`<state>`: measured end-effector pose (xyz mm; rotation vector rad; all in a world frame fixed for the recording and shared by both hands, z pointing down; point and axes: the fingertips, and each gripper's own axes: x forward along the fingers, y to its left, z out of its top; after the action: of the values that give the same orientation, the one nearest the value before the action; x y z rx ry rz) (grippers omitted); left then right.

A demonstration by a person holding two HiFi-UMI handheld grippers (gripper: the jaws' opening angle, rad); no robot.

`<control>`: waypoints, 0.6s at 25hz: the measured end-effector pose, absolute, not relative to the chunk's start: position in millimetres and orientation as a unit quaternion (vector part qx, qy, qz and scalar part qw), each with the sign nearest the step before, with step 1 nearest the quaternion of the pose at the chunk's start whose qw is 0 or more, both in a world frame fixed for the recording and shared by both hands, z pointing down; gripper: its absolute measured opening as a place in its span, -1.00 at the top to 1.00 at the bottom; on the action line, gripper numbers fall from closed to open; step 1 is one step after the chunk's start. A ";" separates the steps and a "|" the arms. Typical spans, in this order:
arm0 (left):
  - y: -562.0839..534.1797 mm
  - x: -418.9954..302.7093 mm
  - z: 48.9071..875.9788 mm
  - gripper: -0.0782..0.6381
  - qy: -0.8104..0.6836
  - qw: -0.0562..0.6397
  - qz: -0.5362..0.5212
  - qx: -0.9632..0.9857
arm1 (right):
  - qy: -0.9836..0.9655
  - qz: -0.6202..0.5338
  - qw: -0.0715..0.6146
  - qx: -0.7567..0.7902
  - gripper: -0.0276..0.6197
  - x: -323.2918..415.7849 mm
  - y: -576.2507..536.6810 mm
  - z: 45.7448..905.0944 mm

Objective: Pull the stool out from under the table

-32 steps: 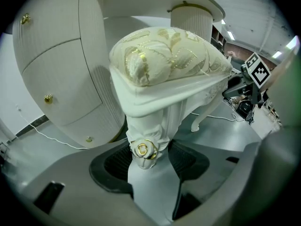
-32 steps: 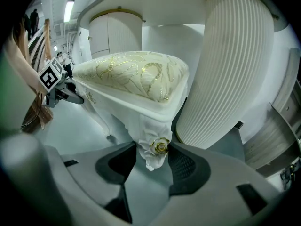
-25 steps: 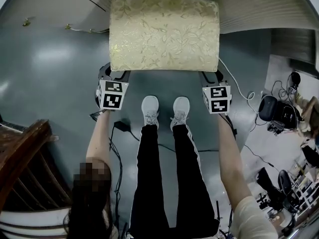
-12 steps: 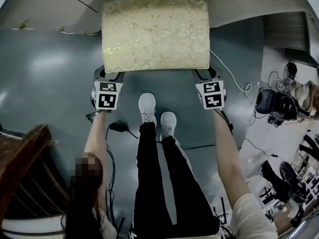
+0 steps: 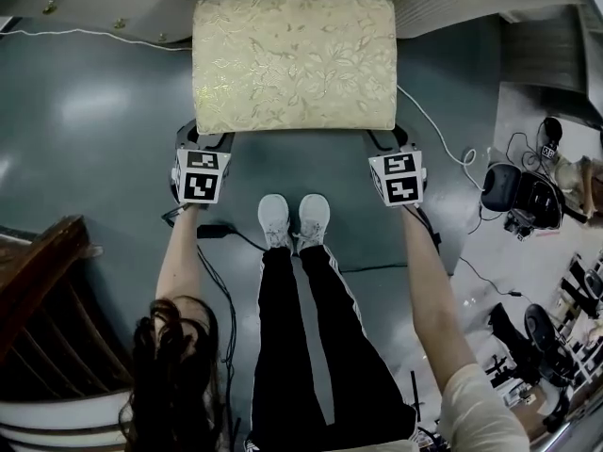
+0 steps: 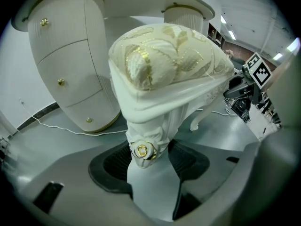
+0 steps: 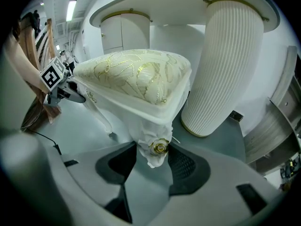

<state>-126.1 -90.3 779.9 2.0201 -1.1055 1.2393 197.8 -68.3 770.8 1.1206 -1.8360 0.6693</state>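
The stool, with a gold floral cushion (image 5: pixel 294 59) on a white carved frame, stands on the grey floor just in front of the white table (image 5: pixel 471 8). My left gripper (image 5: pixel 209 139) is shut on the stool's front left leg (image 6: pixel 149 147), with a gold rose ornament between its pads. My right gripper (image 5: pixel 388 141) is shut on the front right leg (image 7: pixel 157 149) in the same way. Both sets of fingertips are hidden under the cushion's front corners in the head view. Each gripper view shows the other gripper's marker cube past the cushion.
The table's drawer pedestal (image 6: pixel 66 65) and fluted pedestal (image 7: pixel 225 65) stand behind the stool. The person's feet (image 5: pixel 294 219) are together just behind it. A white cable (image 5: pixel 443 149) and a black cable (image 5: pixel 226 238) cross the floor. Dark wooden furniture (image 5: pixel 42 299) is at lower left, and camera gear (image 5: pixel 513 205) at right.
The person's feet have shifted back and come together. Both grippers keep the same hold on the stool's front legs. The stool sits slightly further left in the view.
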 end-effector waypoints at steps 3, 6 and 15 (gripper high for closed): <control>-92.6 -125.2 783.1 0.06 -0.406 0.261 0.460 0.745 | -0.733 0.269 0.432 0.452 0.22 198.9 -71.3 772.0; -95.0 -126.9 783.7 0.06 -0.402 0.260 0.462 0.747 | -0.730 0.271 0.436 0.452 0.22 197.5 -71.6 774.2; -96.1 -130.3 778.2 0.06 -0.372 0.280 0.488 0.739 | -0.707 0.310 0.450 0.449 0.22 192.4 -59.6 769.6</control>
<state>-130.3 -96.1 778.2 1.9805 -0.9979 1.3072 192.4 -59.6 769.6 1.1098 -1.7479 0.7677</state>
